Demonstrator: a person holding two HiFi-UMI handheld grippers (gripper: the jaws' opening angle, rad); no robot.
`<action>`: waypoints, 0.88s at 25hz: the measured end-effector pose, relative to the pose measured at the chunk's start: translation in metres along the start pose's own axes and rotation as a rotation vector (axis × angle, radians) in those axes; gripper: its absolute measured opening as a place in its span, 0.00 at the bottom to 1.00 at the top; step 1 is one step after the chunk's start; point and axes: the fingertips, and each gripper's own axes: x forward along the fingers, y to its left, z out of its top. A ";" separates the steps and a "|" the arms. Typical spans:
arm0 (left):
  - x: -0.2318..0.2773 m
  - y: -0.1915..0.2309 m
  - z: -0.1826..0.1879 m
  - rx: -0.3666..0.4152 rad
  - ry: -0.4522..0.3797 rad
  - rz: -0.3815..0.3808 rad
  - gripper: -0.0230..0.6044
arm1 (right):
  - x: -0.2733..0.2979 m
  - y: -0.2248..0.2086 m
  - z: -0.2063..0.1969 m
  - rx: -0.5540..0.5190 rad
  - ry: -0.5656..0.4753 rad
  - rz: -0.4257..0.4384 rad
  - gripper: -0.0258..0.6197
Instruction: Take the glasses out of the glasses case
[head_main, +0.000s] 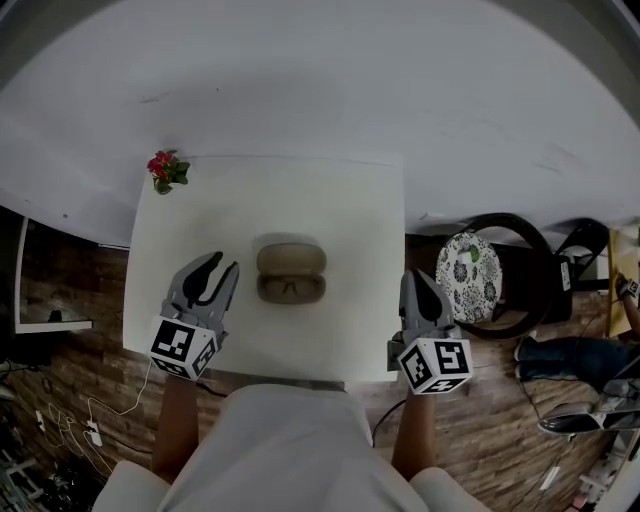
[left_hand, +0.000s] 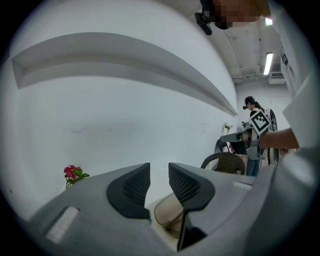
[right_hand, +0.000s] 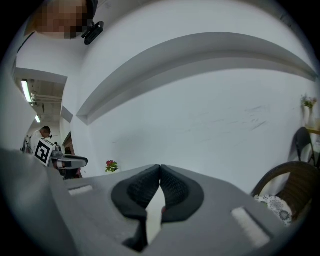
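Observation:
A tan glasses case (head_main: 290, 272) lies open in the middle of the white table (head_main: 340, 200), its lid folded back away from me. Glasses (head_main: 291, 289) rest in the near half of the case. My left gripper (head_main: 222, 270) hovers just left of the case with its jaws a little apart and nothing between them. In the left gripper view the case (left_hand: 167, 215) shows below the gap of that gripper (left_hand: 159, 180). My right gripper (head_main: 420, 283) is at the table's right edge, shut and empty; its jaw tips touch in the right gripper view (right_hand: 160, 169).
A small pot of red flowers (head_main: 166, 170) stands at the table's far left corner. A dark round chair with a patterned cushion (head_main: 468, 276) stands right of the table. Cables (head_main: 70, 425) lie on the wood floor at the left. Another person stands at the far right.

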 end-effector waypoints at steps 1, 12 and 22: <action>0.002 0.000 -0.002 -0.001 0.005 -0.005 0.22 | 0.000 0.000 -0.002 0.000 0.006 -0.002 0.04; 0.024 -0.019 -0.033 -0.021 0.076 -0.063 0.23 | 0.006 -0.012 -0.031 0.016 0.078 -0.005 0.04; 0.038 -0.026 -0.065 -0.030 0.144 -0.104 0.22 | 0.019 -0.010 -0.061 0.034 0.142 0.016 0.04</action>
